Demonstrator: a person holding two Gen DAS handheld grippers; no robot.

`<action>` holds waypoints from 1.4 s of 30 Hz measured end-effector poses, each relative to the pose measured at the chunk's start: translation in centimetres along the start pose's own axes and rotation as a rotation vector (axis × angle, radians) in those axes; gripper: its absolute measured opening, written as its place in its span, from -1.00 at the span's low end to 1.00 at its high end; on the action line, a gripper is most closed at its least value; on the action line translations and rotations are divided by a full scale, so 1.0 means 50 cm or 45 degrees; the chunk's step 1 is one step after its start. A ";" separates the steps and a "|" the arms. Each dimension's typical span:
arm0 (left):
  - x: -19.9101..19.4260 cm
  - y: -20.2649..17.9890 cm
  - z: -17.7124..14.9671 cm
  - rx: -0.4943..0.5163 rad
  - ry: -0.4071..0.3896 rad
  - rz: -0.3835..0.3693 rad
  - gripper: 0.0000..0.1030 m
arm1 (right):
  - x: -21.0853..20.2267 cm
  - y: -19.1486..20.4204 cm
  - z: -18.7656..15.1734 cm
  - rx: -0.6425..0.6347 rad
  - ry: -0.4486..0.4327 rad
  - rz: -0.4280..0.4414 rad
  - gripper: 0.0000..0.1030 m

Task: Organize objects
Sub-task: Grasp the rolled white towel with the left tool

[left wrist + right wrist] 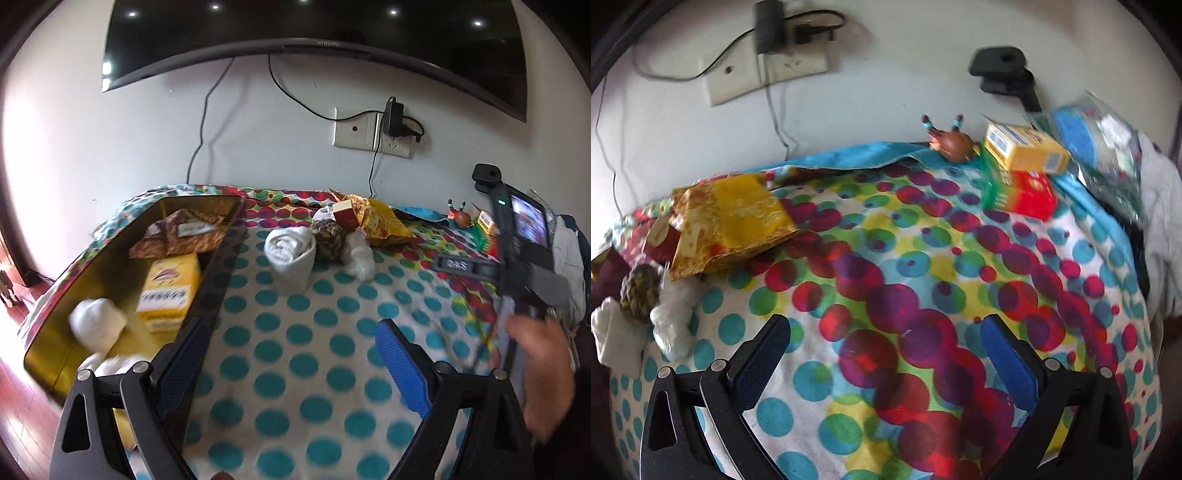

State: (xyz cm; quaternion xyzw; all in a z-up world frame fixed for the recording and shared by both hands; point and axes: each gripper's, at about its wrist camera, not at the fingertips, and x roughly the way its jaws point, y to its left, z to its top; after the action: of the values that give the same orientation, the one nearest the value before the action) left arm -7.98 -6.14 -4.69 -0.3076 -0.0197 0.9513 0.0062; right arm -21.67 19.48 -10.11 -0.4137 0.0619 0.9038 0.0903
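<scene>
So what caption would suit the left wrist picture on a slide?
Open left gripper over a polka-dot cloth, beside a gold tray holding a yellow box.

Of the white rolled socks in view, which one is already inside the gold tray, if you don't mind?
The white sock roll at the gold tray's near end, beside the yellow box; the others sit on the dotted cloth.

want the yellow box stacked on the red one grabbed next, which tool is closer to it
Right. The right tool faces the yellow box across open cloth, both jaws open. The left tool sits beside the gold tray, far left.
</scene>
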 end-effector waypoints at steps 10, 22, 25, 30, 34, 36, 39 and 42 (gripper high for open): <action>0.129 -0.035 0.070 0.083 0.051 0.053 0.82 | -0.053 0.050 -0.007 -0.149 -0.171 -0.053 0.99; 0.280 -0.026 0.103 0.070 0.222 0.123 0.82 | -0.050 0.059 -0.004 -0.182 -0.162 -0.023 0.99; 0.282 -0.021 0.107 0.058 0.218 0.124 0.81 | -0.051 0.062 -0.006 -0.194 -0.169 -0.028 0.99; 0.273 -0.014 0.112 0.042 0.191 0.161 0.45 | -0.054 0.069 -0.007 -0.219 -0.180 -0.041 0.99; 0.269 -0.022 0.113 0.080 0.181 0.151 -0.21 | -0.057 0.071 -0.007 -0.216 -0.187 -0.040 1.00; 0.270 -0.028 0.110 0.108 0.190 0.130 -0.28 | -0.058 0.073 -0.007 -0.221 -0.188 -0.047 1.00; 0.258 -0.036 0.105 0.139 0.175 0.105 -0.44 | -0.060 0.077 -0.007 -0.234 -0.195 -0.050 1.00; 0.231 -0.041 0.093 0.166 0.140 0.099 -0.46 | -0.062 0.086 -0.008 -0.263 -0.201 -0.046 1.00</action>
State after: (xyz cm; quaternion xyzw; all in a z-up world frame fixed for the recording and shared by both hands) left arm -20.07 -3.99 -7.57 -0.3587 0.0548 0.9318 -0.0098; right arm -20.30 14.87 -7.87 -0.3492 -0.0462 0.9334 0.0681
